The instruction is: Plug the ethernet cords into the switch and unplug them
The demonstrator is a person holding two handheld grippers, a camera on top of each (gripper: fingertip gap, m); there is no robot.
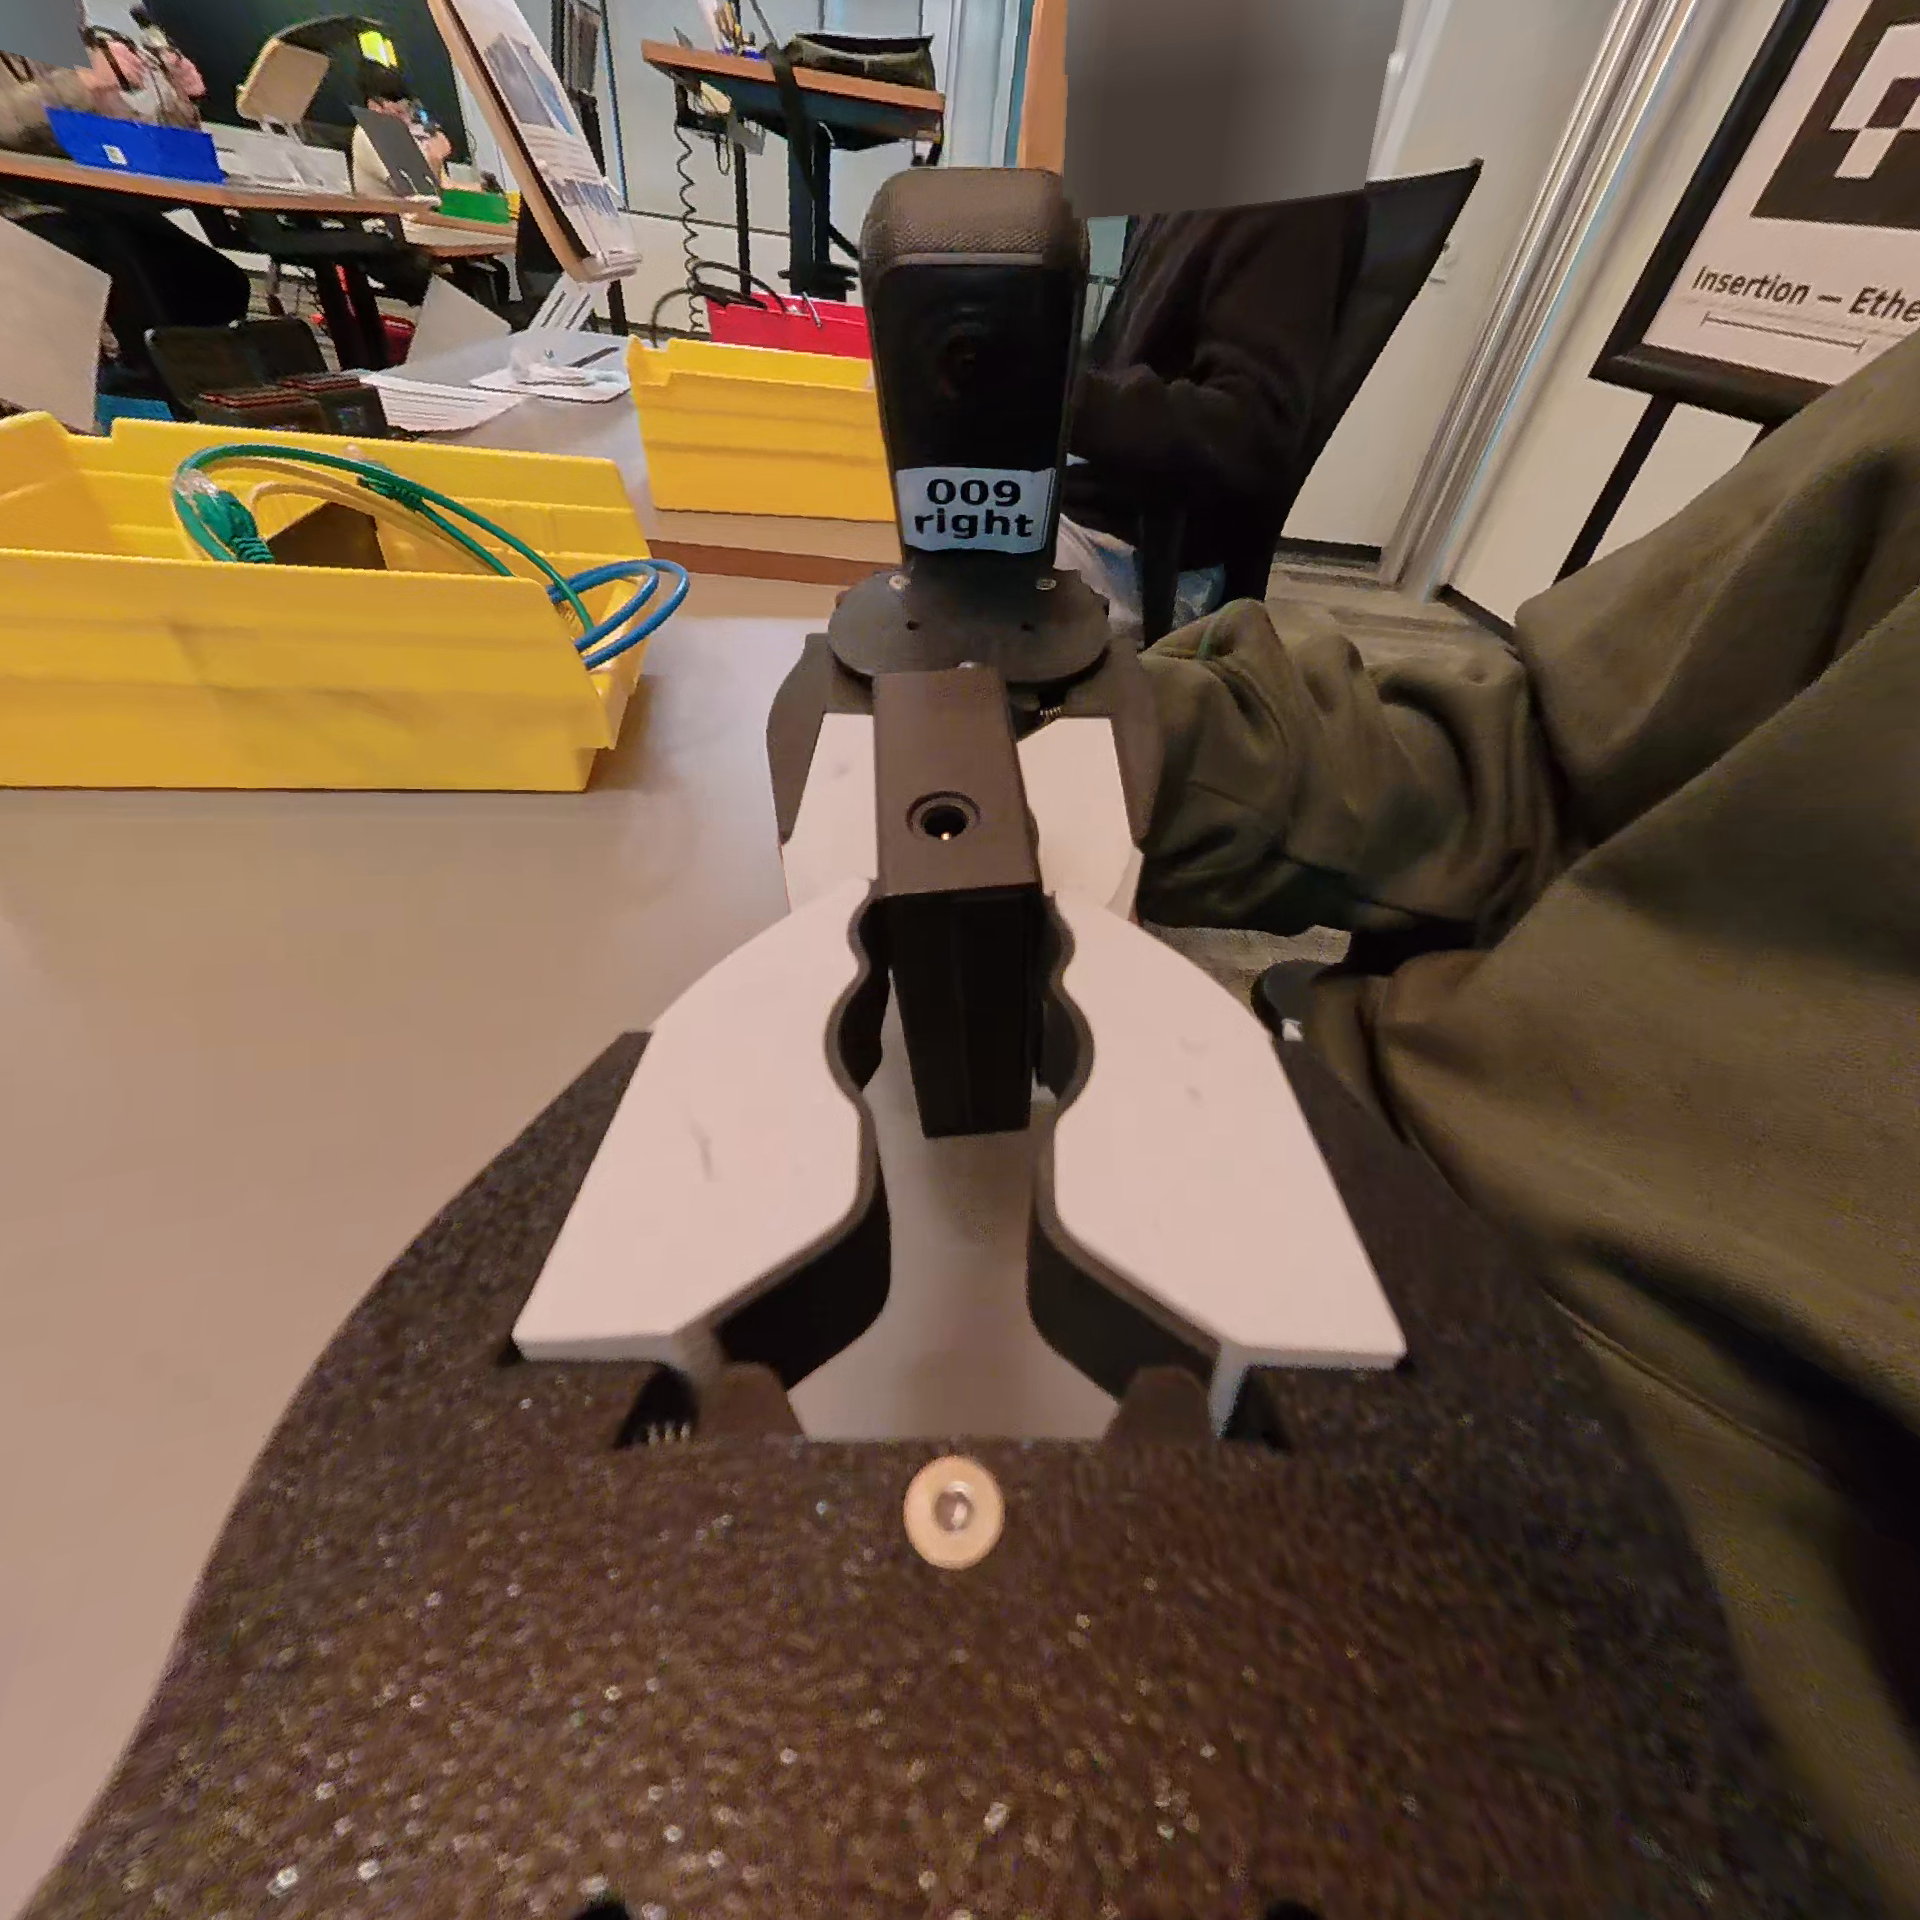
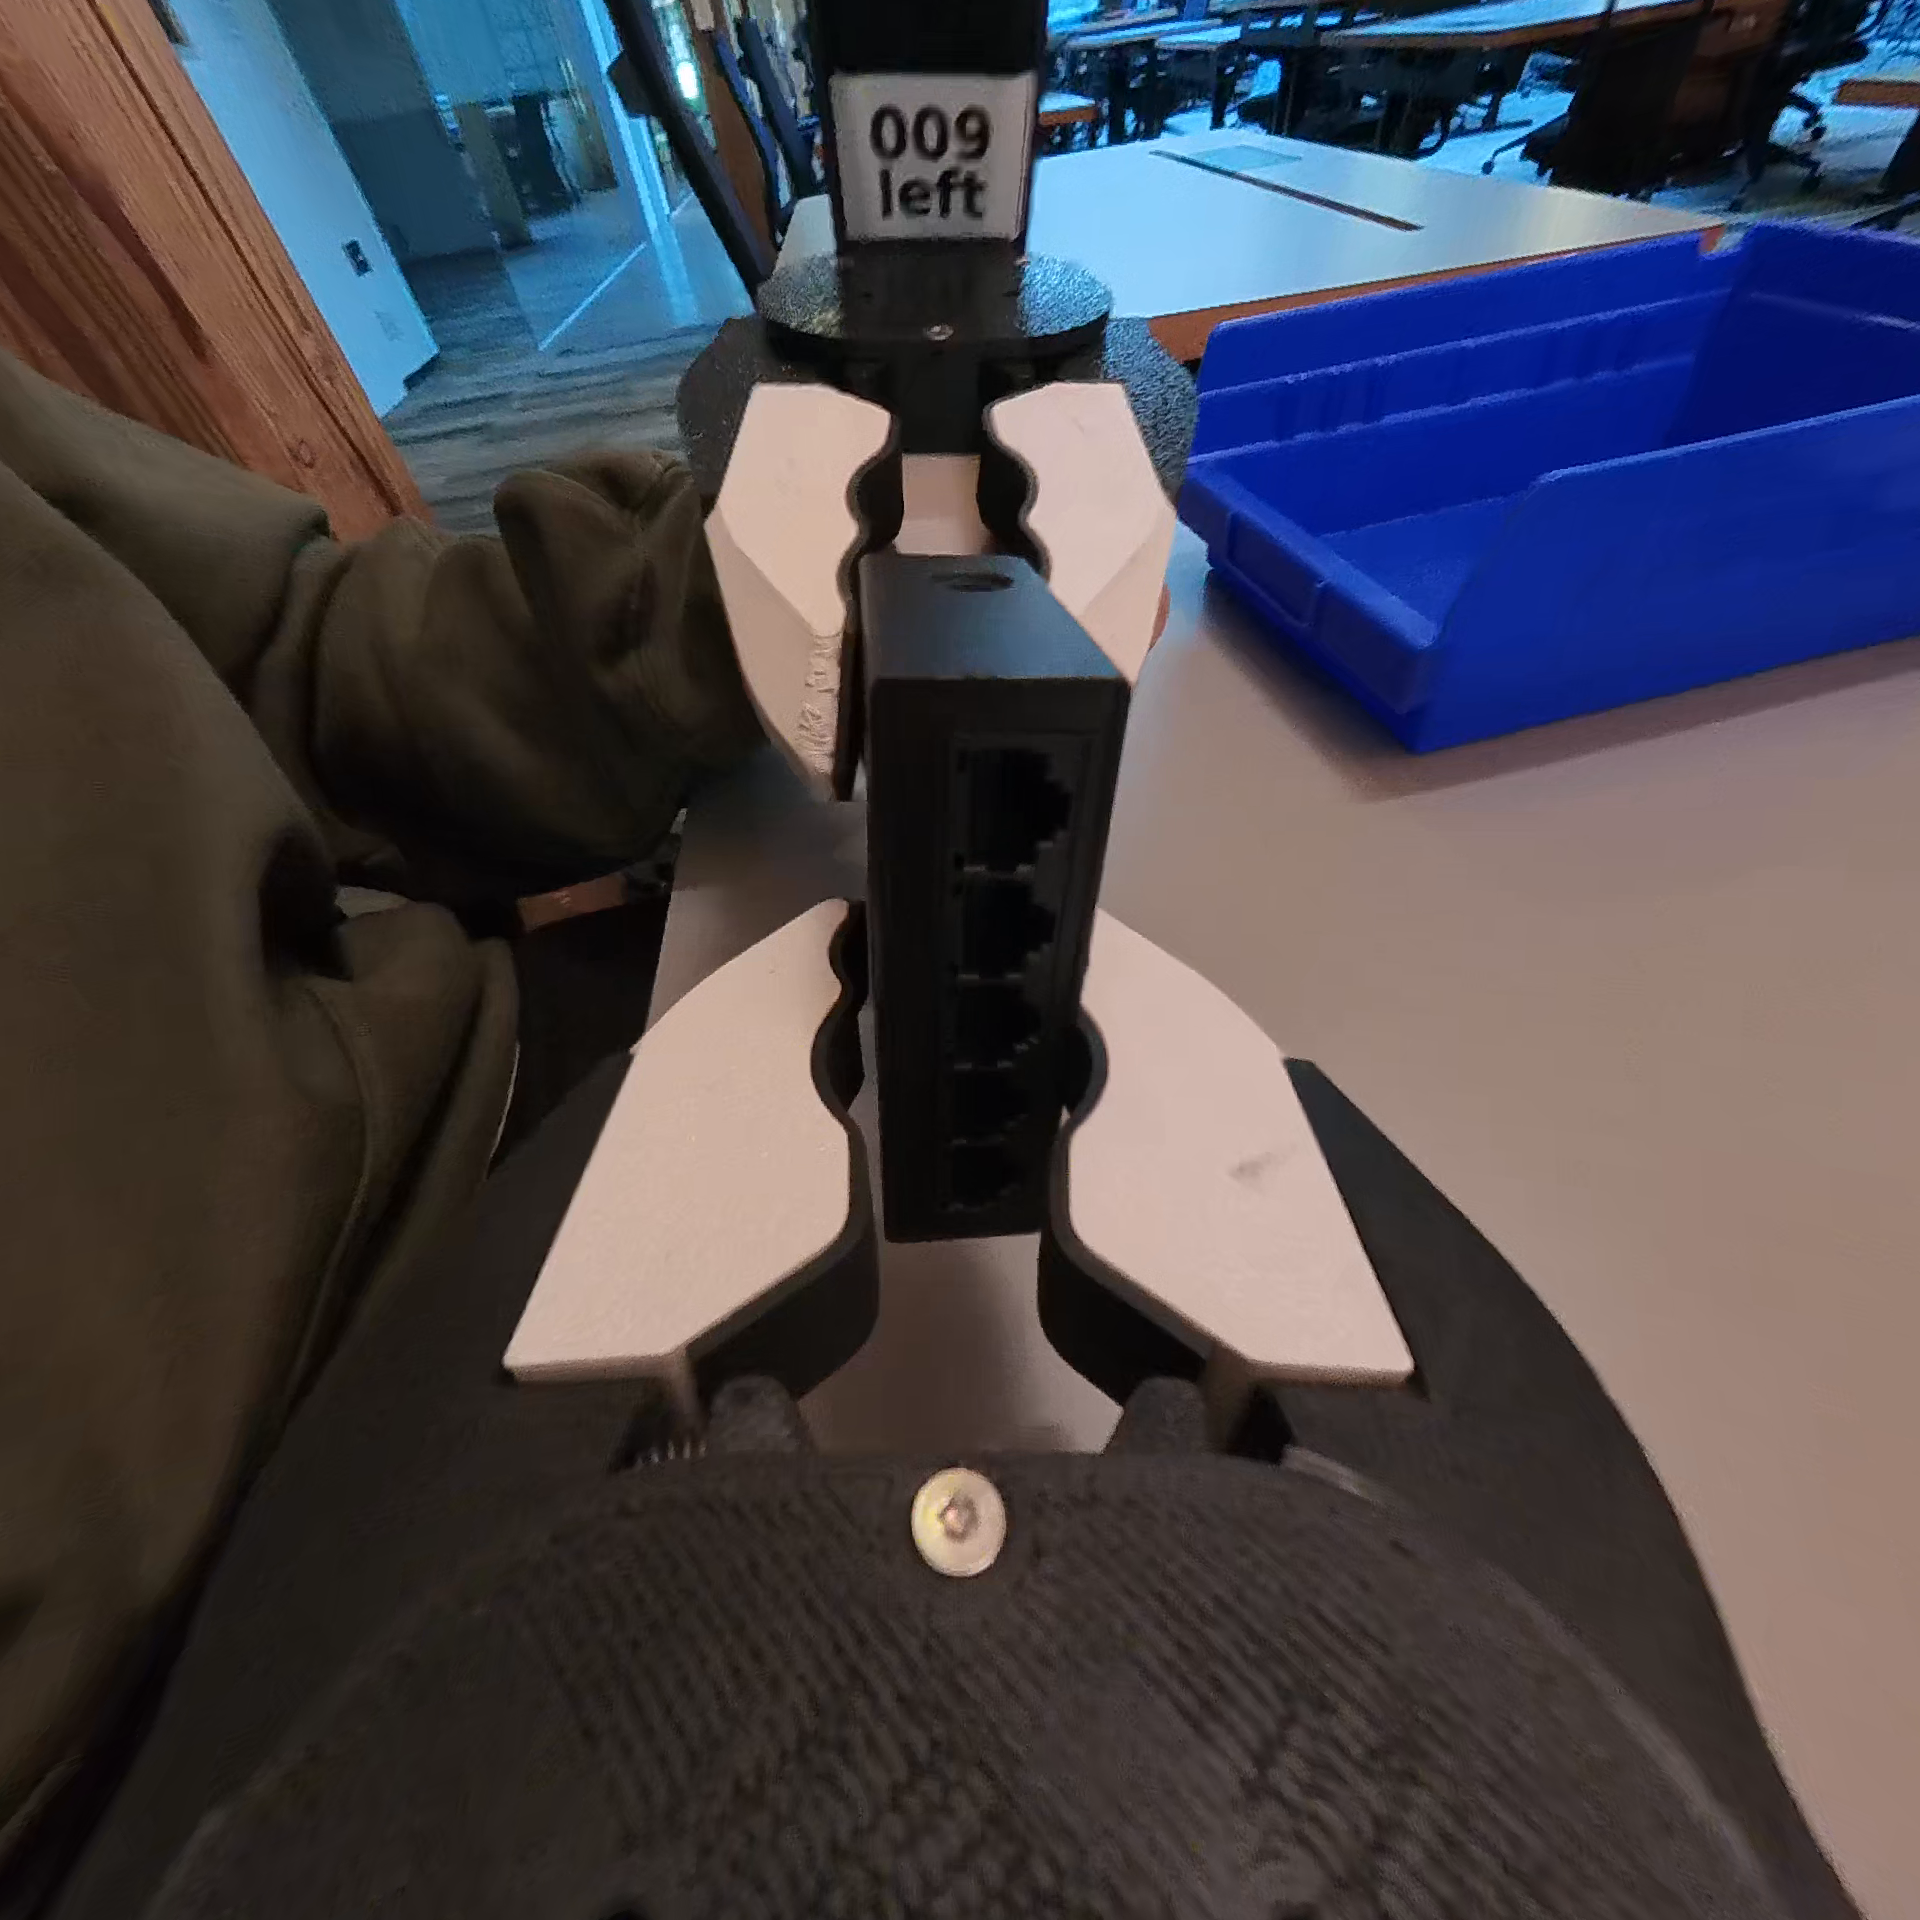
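Facing each other head-on over the grey table [image 1: 312,1039], both grippers clamp the same black switch [image 2: 992,935] from opposite ends. In the right wrist view, the right gripper [image 2: 961,1039] has its white fingers [image 2: 727,1143] pressed vs. the switch's two sides at the near end, w/ the row of empty ports turned toward the camera, stacked top to bottom; no cord is plugged in. Farther up in that view, the left gripper [image 2: 940,582] closes its white fingers on the far end of the switch, its camera post w/ a white label standing behind. In the left wrist view, the left gripper [image 1: 961,1018] grips the switch [image 1: 961,935] from the plain back side, fingers [image 1: 727,1143] hugging the housing left & right, a small round socket showing on the upper face. Beyond it the right gripper [image 1: 961,790] holds the other end, its black camera [image 1: 971,332] upright above. So jaws on both sides are clenched on the switch, which sits lifted btwn them, above the table rather than lying on it. Olive-green sleeves [image 1: 1558,935] cover the person's arms on the right of the left view & the left of the right view. A yellow bin [image 1: 312,665] stands on the table off to the left, well apart from the switch, holding ethernet cords [image 1: 416,520]: a green one coiled inside & a blue loop hanging over the rim. A 2nd yellow bin [image 1: 748,436] sits farther back. A blue bin [image 2: 1558,499] rests on the table, off to the right in the right wrist view.
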